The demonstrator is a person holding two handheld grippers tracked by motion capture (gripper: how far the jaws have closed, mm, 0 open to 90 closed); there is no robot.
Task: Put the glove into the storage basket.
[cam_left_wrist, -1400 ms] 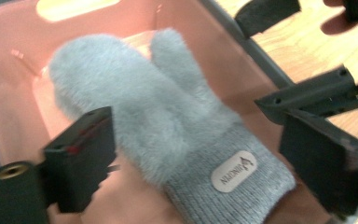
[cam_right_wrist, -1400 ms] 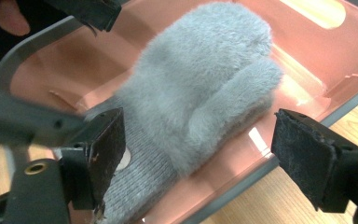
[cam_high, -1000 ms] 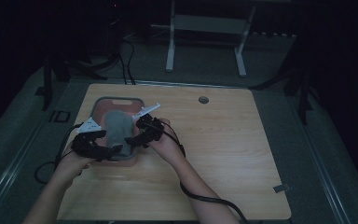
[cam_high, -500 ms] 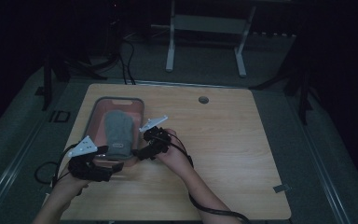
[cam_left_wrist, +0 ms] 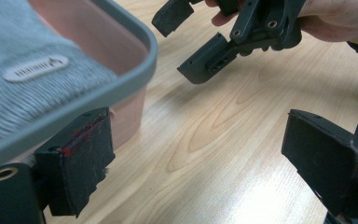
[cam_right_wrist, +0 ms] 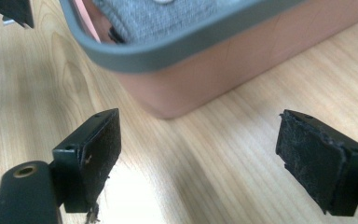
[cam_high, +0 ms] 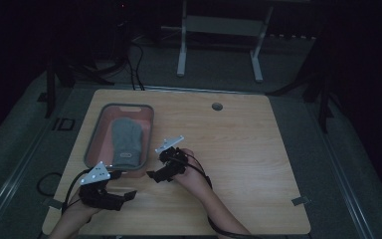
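A pink bin with a grey rim [cam_high: 127, 105] stands on the left half of the wooden table. A grey knit piece with a small label [cam_high: 127, 142] lies in it. My left gripper [cam_high: 122, 186] is low over the table in front of the bin's near edge, open, with nothing between its jaws. In the left gripper view the left gripper [cam_left_wrist: 200, 172] has the bin rim [cam_left_wrist: 121, 88] and the knit [cam_left_wrist: 28, 93] at upper left. My right gripper [cam_high: 155, 167] hovers by the bin's near right corner, open and empty. In its own view the right gripper [cam_right_wrist: 205, 158] faces the bin wall [cam_right_wrist: 191, 88].
The wooden table [cam_high: 238, 149] has a round cable hole [cam_high: 217, 106] near its far edge. Bare wood stretches to the right of my hands. A white frame [cam_high: 219, 30] stands on the dark floor beyond the table. Cables trail off the table's near edge.
Both grippers have drawn back from over the bin toward the near side and sunk lower. The grey knit piece now lies uncovered in the bin.
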